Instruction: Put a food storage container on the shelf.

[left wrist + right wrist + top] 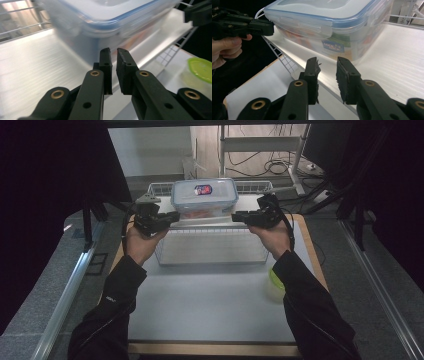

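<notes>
A clear plastic food container (204, 197) with a blue-sealed snap-lock lid sits on the upper tier of a white wire rack (210, 242) at the far side of the surface (210, 305). The left claw (173, 216) hangs just beside the container's left end, its jaws drawn narrow with a thin gap and nothing between them. The right claw (236, 217) is near the right end, jaws a little apart and empty. A green-lidded tub (276, 281) rests on the surface by the person's right sleeve.
</notes>
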Action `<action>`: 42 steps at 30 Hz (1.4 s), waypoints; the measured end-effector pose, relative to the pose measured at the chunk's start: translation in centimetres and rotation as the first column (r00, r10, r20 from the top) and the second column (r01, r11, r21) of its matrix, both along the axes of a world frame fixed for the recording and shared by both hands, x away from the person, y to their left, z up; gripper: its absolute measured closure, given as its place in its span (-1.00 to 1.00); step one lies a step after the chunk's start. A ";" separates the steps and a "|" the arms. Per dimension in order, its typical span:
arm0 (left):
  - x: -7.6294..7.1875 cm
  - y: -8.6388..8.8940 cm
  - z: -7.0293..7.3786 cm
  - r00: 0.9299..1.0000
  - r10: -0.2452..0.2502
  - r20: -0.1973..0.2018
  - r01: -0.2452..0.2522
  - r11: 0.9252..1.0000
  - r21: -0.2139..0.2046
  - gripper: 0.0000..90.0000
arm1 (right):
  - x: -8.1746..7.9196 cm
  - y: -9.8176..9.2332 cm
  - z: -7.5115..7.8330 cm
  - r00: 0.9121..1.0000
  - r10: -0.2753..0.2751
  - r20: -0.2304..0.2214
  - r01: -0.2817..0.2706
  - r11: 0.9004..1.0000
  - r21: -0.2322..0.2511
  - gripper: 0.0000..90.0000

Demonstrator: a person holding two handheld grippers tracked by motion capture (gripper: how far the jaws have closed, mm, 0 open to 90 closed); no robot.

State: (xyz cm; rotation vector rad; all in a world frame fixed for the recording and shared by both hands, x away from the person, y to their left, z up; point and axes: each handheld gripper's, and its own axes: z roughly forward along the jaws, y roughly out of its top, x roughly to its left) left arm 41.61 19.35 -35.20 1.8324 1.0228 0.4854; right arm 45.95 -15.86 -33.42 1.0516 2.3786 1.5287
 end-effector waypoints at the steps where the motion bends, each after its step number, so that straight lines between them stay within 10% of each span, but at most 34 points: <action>1: 0.2 0.2 -0.1 1.000 0.011 -0.003 -0.011 1.000 0.001 0.85 | 0.0 0.1 0.0 1.000 0.000 0.001 0.000 1.000 -0.001 0.59; 25: 1.3 -1.0 -0.4 1.000 -0.019 -0.017 0.019 0.999 -0.032 0.78 | 0.3 -0.1 -0.1 0.996 -0.077 0.045 0.080 0.996 -0.048 0.73; 42: -4.1 -1.8 -1.8 0.992 -0.124 0.032 0.123 0.992 0.024 0.01 | -3.8 -0.8 -0.5 0.994 -0.015 0.110 0.024 0.997 -0.077 0.19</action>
